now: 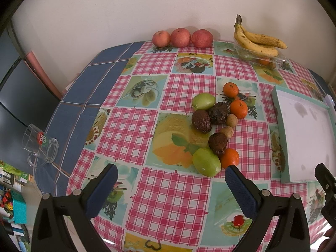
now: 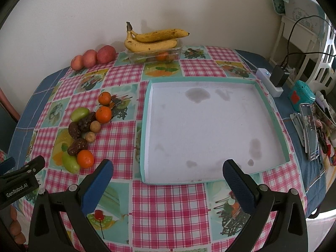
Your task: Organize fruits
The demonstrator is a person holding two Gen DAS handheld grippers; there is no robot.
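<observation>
Both my tools, left (image 1: pixel 171 173) and right (image 2: pixel 168 169), gape wide and carry nothing. The loose fruit pile (image 2: pixel 87 130) sits on the bench just left of the bare tray (image 2: pixel 271 107). I'd take the near orange (image 1: pixel 230 157) first, jaws straddling it squarely, since it may roll into the green fruit (image 1: pixel 206 161) touching it.

You had a glossy, wipe-clean checked tablecloth (image 2: pixel 168 199) under matt blue cloth (image 1: pixel 84 96). The dates (image 1: pixel 218 113) looked wrinkled and dull, the mandarins (image 1: pixel 238 109) dimpled. Far right, a clear plastic tub (image 2: pixel 153 56); near left, a glass mug (image 1: pixel 40 147).
</observation>
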